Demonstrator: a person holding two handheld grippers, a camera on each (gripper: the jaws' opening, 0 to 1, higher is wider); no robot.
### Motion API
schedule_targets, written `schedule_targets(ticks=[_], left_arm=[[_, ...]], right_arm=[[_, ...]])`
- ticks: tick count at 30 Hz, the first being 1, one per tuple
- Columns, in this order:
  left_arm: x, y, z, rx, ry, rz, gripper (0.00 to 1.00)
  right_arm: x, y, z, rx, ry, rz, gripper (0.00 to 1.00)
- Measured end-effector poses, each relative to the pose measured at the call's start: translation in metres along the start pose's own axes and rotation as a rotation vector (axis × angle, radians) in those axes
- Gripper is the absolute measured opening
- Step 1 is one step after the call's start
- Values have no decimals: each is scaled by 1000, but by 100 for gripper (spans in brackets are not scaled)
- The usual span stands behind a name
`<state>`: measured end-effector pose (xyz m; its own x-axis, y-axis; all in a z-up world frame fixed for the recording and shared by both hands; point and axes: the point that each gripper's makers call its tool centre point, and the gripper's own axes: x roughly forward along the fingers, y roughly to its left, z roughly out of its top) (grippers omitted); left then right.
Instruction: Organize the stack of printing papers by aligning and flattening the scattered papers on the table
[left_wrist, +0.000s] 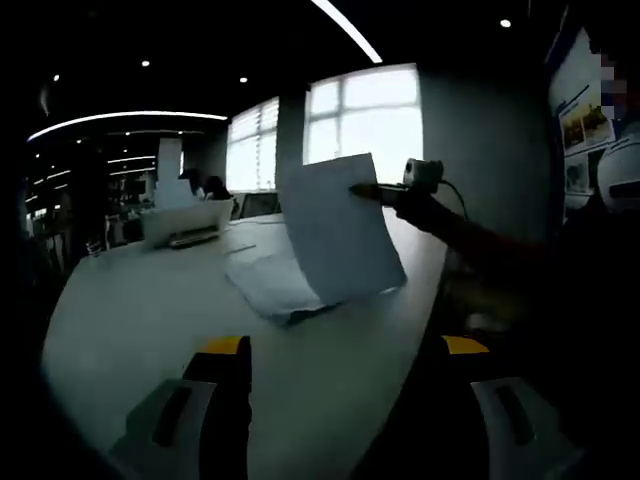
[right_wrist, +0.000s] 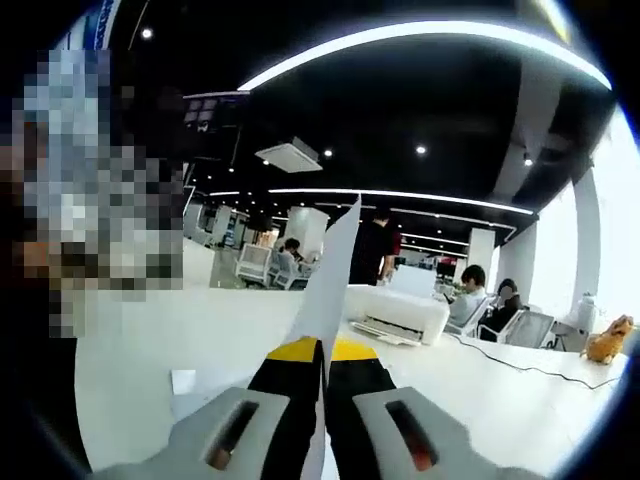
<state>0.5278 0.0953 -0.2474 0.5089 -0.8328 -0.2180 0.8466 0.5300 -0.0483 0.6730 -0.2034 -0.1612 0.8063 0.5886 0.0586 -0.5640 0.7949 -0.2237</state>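
— So, what surface is this?

— One long white table, pale and bare across the lower left of the left gripper view. It sits in a big open office with ceiling light strips and bright windows at upper centre. A white printer stands farther back on the table, right of centre in the right gripper view, and people sit at desks behind it.

— Where are the papers?

— A loose paper stack lies flat near the middle of the left gripper view, close to the table's right edge. 1 lifted sheet stands up from it, its lower edge at the stack.

— Who holds that sheet?

— The right gripper, coming in from the right, is clamped on the sheet's upper right edge. In the right gripper view its 2 jaws are closed together with the sheet seen edge-on between them.

— And the left gripper?

— Low in its own view, jaws spread wide, nothing between them, short of the stack.

— Room to move?

— Open tabletop left of the stack; the table edge runs just right of it.
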Motion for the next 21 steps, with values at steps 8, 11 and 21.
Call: schedule_targets(ticks=[8, 11, 21], left_arm=[[4, 0, 1, 2, -8, -1, 78], [4, -2, 1, 3, -11, -4, 78], [3, 2, 1, -3, -19, 2, 78]], right_arm=[[4, 6, 14, -24, -20, 26, 0], [2, 9, 23, -41, -30, 32, 0], [-4, 30, 64, -77, -96, 71, 0]])
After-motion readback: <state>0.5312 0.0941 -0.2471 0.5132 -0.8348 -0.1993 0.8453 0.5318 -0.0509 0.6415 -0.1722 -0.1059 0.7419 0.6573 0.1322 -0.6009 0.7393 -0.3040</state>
